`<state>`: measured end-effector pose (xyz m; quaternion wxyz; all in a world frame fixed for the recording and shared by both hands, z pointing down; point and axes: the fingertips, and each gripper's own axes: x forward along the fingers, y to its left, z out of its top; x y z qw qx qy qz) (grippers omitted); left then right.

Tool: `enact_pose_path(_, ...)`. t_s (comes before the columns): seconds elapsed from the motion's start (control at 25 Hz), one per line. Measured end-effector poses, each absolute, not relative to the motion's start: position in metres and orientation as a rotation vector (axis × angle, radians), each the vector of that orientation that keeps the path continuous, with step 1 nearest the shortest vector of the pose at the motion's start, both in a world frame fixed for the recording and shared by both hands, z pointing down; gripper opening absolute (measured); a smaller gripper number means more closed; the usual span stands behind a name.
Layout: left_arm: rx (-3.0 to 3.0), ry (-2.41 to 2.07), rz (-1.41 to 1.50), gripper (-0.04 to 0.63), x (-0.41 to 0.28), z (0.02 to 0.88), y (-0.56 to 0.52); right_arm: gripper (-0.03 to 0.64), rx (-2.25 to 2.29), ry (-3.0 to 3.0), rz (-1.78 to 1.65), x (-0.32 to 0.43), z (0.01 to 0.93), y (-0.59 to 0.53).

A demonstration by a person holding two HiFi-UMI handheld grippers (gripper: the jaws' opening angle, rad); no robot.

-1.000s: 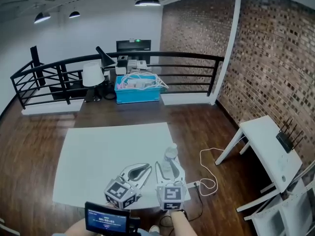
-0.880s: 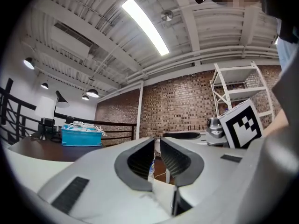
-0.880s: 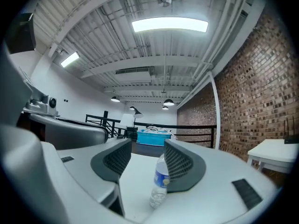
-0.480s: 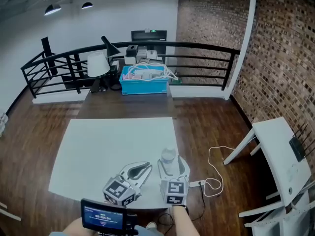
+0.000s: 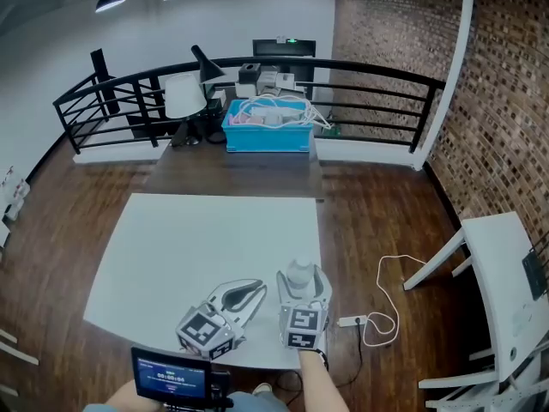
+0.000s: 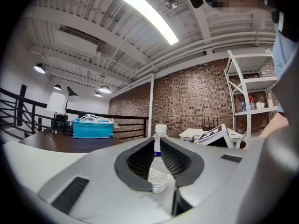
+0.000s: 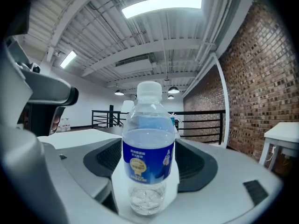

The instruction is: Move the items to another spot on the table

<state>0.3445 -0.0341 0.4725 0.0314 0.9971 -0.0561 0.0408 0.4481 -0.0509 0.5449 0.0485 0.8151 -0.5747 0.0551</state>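
A: How far along?
B: Wide white desk (image 5: 197, 239), bare but for its 5 o'clock corner. There, right gripper (image 5: 302, 281), jaws just spread wide, flanking without pressing. At 9 o'clock of it, left gripper (image 5: 256, 288), jaws a narrow gap apart, empty.
A: And the item?
B: Upright water bottle (image 7: 148, 162) on the desk between the right jaws. Probably set down already; only backing away left.
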Motion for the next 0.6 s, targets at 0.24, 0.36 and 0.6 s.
enact_pose_path(0.24, 3.089, -0.25, 0.089, 0.049, 0.339, 0.482, -0.049, 0.295, 2.47, -1.798, 0.145, 0.449, 0.545, -0.057)
enact_pose_path(0.36, 3.062, -0.262, 0.131, 0.049, 0.338, 0.474, -0.045, 0.287, 2.464, -1.801, 0.145, 0.449, 0.544, -0.057)
enact_pose_path(0.6, 3.068, -0.294, 0.139, 0.049, 0.336, 0.477, -0.05, 0.287, 2.458, -1.799, 0.152, 0.45, 0.54, -0.057)
